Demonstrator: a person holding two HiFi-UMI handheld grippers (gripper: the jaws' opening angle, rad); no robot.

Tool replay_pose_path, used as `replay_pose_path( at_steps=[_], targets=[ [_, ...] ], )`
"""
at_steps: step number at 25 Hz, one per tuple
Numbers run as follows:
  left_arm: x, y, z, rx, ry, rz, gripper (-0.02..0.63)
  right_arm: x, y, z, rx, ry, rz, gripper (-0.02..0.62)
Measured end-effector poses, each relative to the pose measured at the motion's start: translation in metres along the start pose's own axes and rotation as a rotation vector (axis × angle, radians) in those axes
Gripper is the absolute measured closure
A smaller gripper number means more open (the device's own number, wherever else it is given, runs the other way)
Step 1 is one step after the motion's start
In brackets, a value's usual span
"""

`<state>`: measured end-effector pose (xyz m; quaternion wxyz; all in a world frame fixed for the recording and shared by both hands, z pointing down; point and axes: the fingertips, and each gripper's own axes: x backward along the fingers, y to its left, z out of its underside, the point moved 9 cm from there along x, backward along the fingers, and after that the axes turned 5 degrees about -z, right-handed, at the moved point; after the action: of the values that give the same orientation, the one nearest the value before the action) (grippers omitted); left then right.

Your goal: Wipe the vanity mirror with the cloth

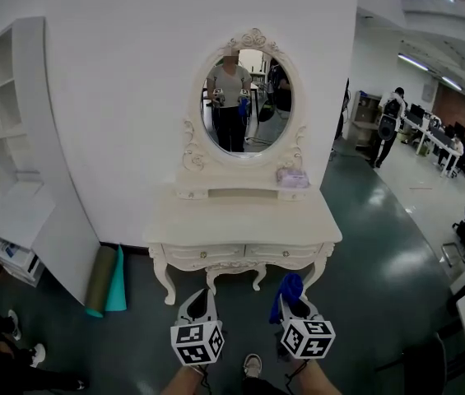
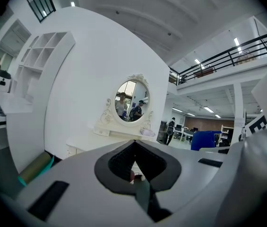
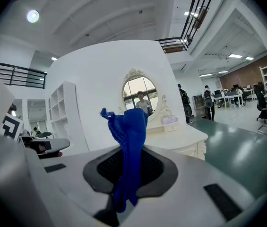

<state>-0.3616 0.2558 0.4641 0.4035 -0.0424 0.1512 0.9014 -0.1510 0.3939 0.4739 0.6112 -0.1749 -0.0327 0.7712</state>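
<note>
**A:** Two claws in shot? State pls.

**B:** Yes, both low at the near edge, side by side, pointing at the dressing table (image 1: 240, 227). Left claw (image 1: 201, 296): jaws pressed together, gripping nothing. Right claw (image 1: 295, 303): jaws clamped on the blue cloth (image 1: 288, 289).

**A:** How's the cloth sitting?

**B:** Bunched up. In the right gripper view it stands up out of the jaws, w/ a short tail hanging on the near side.

**A:** And the mirror?

**B:** Mirror (image 1: 247, 101) is oval w/ a carved cream frame. It stands upright at the far side of the table, against a white wall. The cloth is well apart from it, w/ the whole tabletop in btwn. The glass reflects a person standing w/ a claw in each hand.

**A:** Anything on the table?

**B:** A small pale pink pack (image 1: 292, 176) on the ledge just right of the mirror's base. Can't tell what it is.

**A:** Surroundings, quick.

**B:** On the left, a white shelf unit (image 1: 6, 97). Two rolled mats (image 1: 107, 281), one olive and one teal, lean on the wall btwn the shelf unit and the table. The floor (image 1: 372, 245) is dark green and glossy. On the far right there's an open office w/ desks and a person (image 1: 393, 115) standing back to us. One shoe (image 1: 252, 365) shows at the near edge btwn the claws.
</note>
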Motion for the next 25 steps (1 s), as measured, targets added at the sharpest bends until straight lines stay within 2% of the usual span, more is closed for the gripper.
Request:
replay_pose_path(
  at_steps=[13, 25],
  targets=[
    [-0.047, 0.017, -0.009, 0.006, -0.003, -0.047, 0.603, -0.063, -0.014, -0.007, -0.006, 0.037, -0.013, 0.529],
    [-0.145, 0.003, -0.036, -0.006, -0.018, -0.083, 0.602, -0.153, -0.065, -0.048, -0.013, 0.054, -0.048, 0.529]
  ],
)
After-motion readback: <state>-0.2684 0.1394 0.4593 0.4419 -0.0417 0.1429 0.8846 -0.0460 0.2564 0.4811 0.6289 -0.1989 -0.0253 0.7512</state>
